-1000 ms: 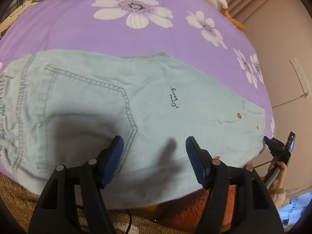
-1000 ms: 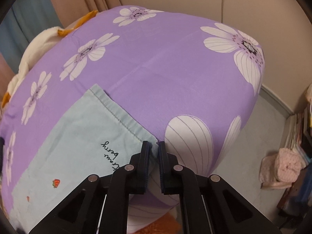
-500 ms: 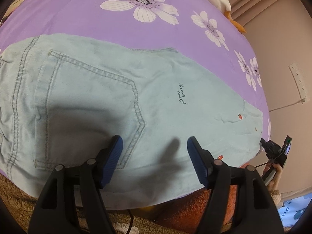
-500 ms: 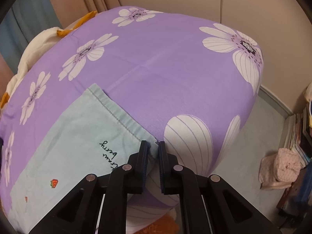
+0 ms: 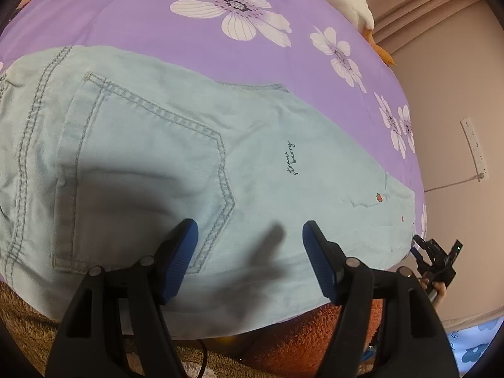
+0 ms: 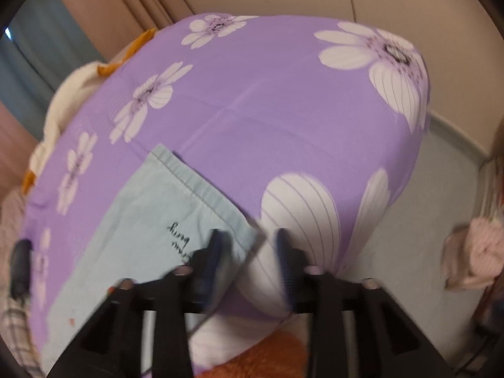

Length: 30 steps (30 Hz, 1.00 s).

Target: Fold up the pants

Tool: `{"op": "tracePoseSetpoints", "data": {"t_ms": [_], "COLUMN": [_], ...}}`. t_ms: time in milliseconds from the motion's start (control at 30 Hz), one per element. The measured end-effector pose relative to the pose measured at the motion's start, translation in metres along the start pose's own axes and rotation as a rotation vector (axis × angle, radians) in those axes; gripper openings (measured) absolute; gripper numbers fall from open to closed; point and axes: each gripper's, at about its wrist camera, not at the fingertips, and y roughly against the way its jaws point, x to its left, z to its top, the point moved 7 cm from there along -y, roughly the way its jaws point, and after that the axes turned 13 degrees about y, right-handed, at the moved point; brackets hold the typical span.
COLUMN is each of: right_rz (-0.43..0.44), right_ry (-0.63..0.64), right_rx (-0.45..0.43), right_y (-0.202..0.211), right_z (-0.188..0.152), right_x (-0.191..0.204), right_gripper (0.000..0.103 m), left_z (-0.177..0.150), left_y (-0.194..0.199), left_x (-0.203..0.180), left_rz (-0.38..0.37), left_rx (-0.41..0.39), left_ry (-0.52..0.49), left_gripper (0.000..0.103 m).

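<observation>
Right gripper jaws opening off the pants hem corner at 6 o'clock; left gripper open, empty. Risk: released corner slides off bed edge.

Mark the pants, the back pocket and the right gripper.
pants (image 5: 283, 195): left wrist view, plain denim by the black lettering.
back pocket (image 5: 141, 170): left wrist view, middle of the stitched panel.
right gripper (image 6: 249, 249): right wrist view, midway between its fingertips, jaws opening at the hem corner.
</observation>
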Motion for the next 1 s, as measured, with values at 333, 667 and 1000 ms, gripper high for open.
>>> {"op": "tracePoseSetpoints", "data": {"t_ms": [333, 667, 1000], "right_rz": [0.238, 0.247, 0.283], "right_ry": [-0.012, -0.072, -0.119], "right_rx": [0.025, 0.005, -0.032], "right_y": [0.005, -0.015, -0.027], "right_z": [-0.033, -0.010, 0.009], "right_x": [0.041, 0.039, 0.040], "right_gripper": [0.047, 0.047, 0.046], "left_z": [0.001, 0.001, 0.001], "left_y": [-0.002, 0.000, 0.000], "left_x": [-0.001, 0.001, 0.001], "left_rz": [-0.003, -0.029, -0.030], "left_rx": [-0.003, -0.005, -0.007], "left_ry": [-0.003, 0.013, 0.006], "left_gripper": [0.074, 0.074, 0.074]}}
